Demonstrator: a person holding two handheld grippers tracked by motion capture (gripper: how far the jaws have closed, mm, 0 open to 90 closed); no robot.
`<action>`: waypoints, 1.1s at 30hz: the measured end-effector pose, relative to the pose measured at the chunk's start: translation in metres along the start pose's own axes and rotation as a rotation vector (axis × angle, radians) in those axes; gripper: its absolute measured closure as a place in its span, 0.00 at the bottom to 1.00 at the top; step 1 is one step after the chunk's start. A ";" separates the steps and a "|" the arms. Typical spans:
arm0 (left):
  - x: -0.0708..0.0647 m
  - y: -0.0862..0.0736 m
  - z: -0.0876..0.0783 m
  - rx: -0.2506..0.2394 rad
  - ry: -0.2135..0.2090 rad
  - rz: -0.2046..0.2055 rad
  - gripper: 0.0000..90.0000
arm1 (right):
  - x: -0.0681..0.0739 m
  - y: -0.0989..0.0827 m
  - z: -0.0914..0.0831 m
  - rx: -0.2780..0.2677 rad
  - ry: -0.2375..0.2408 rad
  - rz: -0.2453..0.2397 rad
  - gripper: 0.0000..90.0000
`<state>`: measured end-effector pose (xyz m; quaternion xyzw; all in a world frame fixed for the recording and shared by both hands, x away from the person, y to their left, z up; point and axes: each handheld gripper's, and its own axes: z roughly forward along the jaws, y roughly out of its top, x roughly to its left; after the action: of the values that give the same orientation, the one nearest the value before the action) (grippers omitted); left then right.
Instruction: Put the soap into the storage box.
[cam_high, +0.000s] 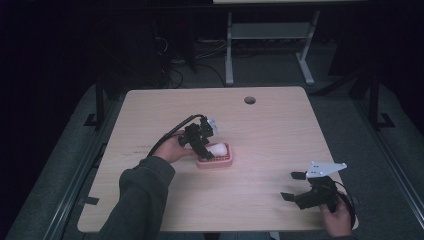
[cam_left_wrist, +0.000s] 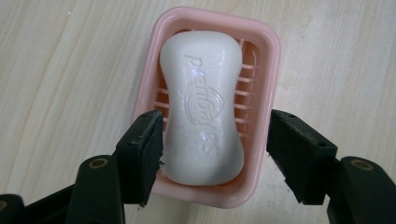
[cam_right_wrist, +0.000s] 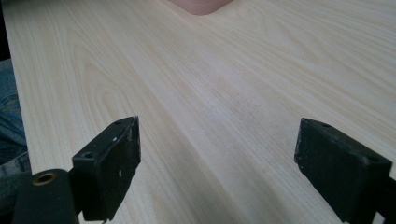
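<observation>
Soap bar (cam_left_wrist: 203, 114): white, with a raised brand mark in the same white. Soap dish (cam_left_wrist: 264, 51): pink, slatted floor. Table (cam_high: 280, 130): pale wood with fine lengthwise grain. Left gripper (cam_left_wrist: 215, 140) and right gripper (cam_right_wrist: 217, 163): black. Sleeve (cam_high: 137, 200): grey. Plate (cam_high: 325, 168) on the right gripper: light grey.

The white soap bar (cam_left_wrist: 202, 106) bears embossed lettering, apparently "Safeguard"

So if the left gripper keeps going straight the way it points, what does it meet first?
Most likely the white soap bar, lying in the pink soap dish directly between the open fingers of the left gripper. How far off it lies is unclear.
</observation>
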<state>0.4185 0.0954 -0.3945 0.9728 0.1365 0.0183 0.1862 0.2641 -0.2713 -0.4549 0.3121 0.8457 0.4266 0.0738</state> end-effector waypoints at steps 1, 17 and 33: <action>0.000 -0.001 -0.001 -0.003 0.002 -0.002 0.40 | 0.000 0.000 0.000 0.001 0.001 -0.003 0.16; -0.008 -0.013 -0.012 -0.030 0.016 -0.015 0.38 | 0.000 0.000 0.001 0.007 -0.002 0.000 0.16; -0.010 -0.032 -0.019 -0.041 0.024 -0.049 0.37 | -0.002 -0.001 0.000 0.009 -0.013 0.007 0.16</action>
<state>0.3986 0.1283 -0.3887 0.9649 0.1620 0.0282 0.2046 0.2651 -0.2728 -0.4558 0.3182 0.8461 0.4209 0.0761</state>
